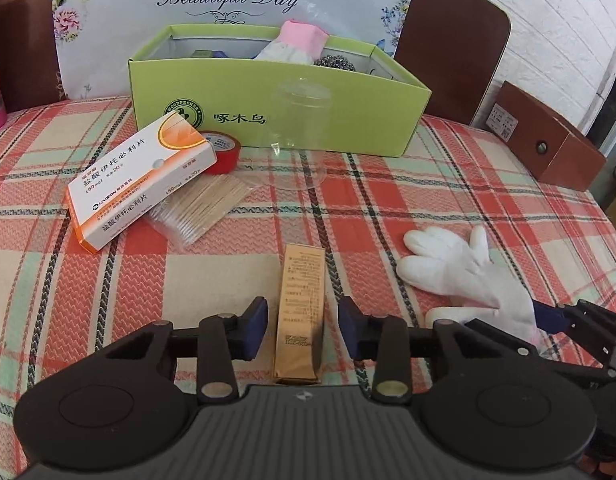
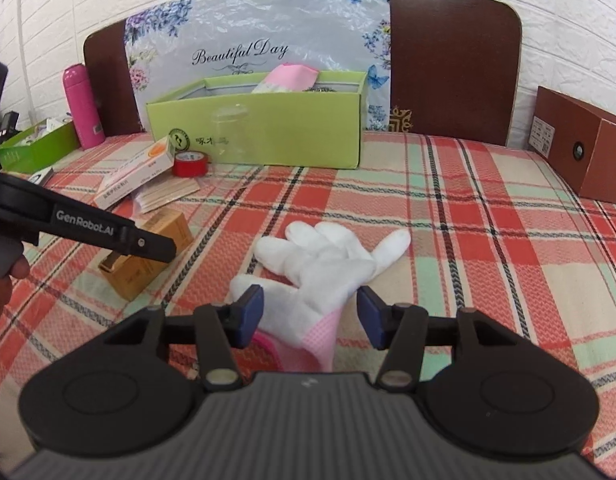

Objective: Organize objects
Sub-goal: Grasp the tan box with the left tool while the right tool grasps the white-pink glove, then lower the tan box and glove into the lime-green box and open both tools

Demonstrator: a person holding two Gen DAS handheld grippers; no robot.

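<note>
A slim gold box point(image 1: 302, 312) lies on the plaid cloth between the open fingers of my left gripper point(image 1: 302, 330), not gripped; it also shows in the right wrist view point(image 2: 148, 256). A white glove with a pink cuff point(image 2: 315, 276) lies flat, its cuff between the open fingers of my right gripper point(image 2: 309, 316); it also shows in the left wrist view point(image 1: 463, 272). The green open box point(image 1: 276, 96) stands at the back and holds another glove point(image 1: 296, 42) and a steel scourer point(image 1: 333, 62).
A white-orange medicine box point(image 1: 144, 176), red tape roll point(image 1: 224, 152), a pack of cotton swabs point(image 1: 204, 208) and a clear plastic jar point(image 1: 302, 132) lie left of centre. A brown box point(image 2: 579, 148) is at right, a pink bottle point(image 2: 82, 106) at left.
</note>
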